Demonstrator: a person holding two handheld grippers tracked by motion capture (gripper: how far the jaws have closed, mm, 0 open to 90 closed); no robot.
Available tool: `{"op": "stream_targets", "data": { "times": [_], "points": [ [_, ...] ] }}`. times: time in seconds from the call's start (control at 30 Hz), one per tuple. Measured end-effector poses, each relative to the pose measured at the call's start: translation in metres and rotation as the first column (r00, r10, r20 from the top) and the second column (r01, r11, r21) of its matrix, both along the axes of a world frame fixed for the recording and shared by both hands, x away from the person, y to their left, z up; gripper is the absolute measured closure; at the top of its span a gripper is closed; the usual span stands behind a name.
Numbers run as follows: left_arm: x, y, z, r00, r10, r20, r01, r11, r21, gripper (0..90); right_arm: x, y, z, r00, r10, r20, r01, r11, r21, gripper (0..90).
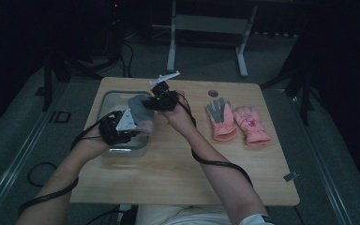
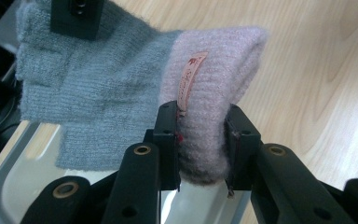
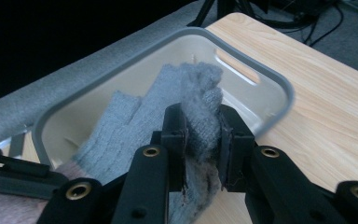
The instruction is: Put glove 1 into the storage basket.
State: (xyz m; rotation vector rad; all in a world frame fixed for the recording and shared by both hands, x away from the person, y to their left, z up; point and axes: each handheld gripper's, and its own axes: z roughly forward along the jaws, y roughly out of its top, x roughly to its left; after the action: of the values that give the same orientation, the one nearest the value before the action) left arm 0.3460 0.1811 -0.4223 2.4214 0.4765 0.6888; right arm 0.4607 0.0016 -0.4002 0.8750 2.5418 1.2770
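A knitted glove (image 1: 141, 114) with a grey hand and pink cuff hangs stretched between both grippers over a clear bin (image 1: 111, 97) with a grey rim. My left gripper (image 2: 200, 140) is shut on the pink cuff (image 2: 214, 79), beside a small pink label (image 2: 189, 79). My right gripper (image 3: 203, 140) is shut on the grey finger end (image 3: 196, 88), above the bin (image 3: 279, 86). In the high view the left gripper (image 1: 133, 129) holds the near end and the right gripper (image 1: 151, 104) the far end.
Two pink ski gloves (image 1: 236, 123) lie side by side on the right half of the wooden table (image 1: 178, 173). A small dark round mark (image 1: 213, 93) sits behind them. A metal frame (image 1: 206, 28) stands on the floor beyond the table.
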Motion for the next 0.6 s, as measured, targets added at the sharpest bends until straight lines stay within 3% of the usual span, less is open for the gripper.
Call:
{"op": "stream_targets", "data": {
  "times": [0.3, 0.5, 0.57, 0.6],
  "points": [
    [0.012, 0.033, -0.015, 0.9988, 0.041, -0.028, -0.04, 0.9982, 0.045, 70.4, 0.012, 0.038, -0.016, 0.9991, 0.02, -0.038, -0.02, 1.0, 0.008, 75.3],
    [0.021, 0.046, -0.029, 0.9951, 0.059, -0.08, -0.054, 0.9966, 0.063, 70.4, 0.017, 0.057, -0.036, 0.9983, 0.024, -0.054, -0.025, 1.0, -0.016, 75.3],
    [0.027, 0.049, -0.036, 0.9915, 0.07, -0.11, -0.065, 0.9966, 0.051, 70.4, 0.02, 0.06, -0.043, 0.997, 0.018, -0.076, -0.019, 1.0, -0.015, 75.2],
    [0.029, 0.048, -0.041, 0.9906, 0.073, -0.115, -0.066, 0.9957, 0.065, 70.4, 0.022, 0.062, -0.047, 0.9965, 0.013, -0.083, -0.015, 1.0, -0.018, 75.2]
  ]
}}
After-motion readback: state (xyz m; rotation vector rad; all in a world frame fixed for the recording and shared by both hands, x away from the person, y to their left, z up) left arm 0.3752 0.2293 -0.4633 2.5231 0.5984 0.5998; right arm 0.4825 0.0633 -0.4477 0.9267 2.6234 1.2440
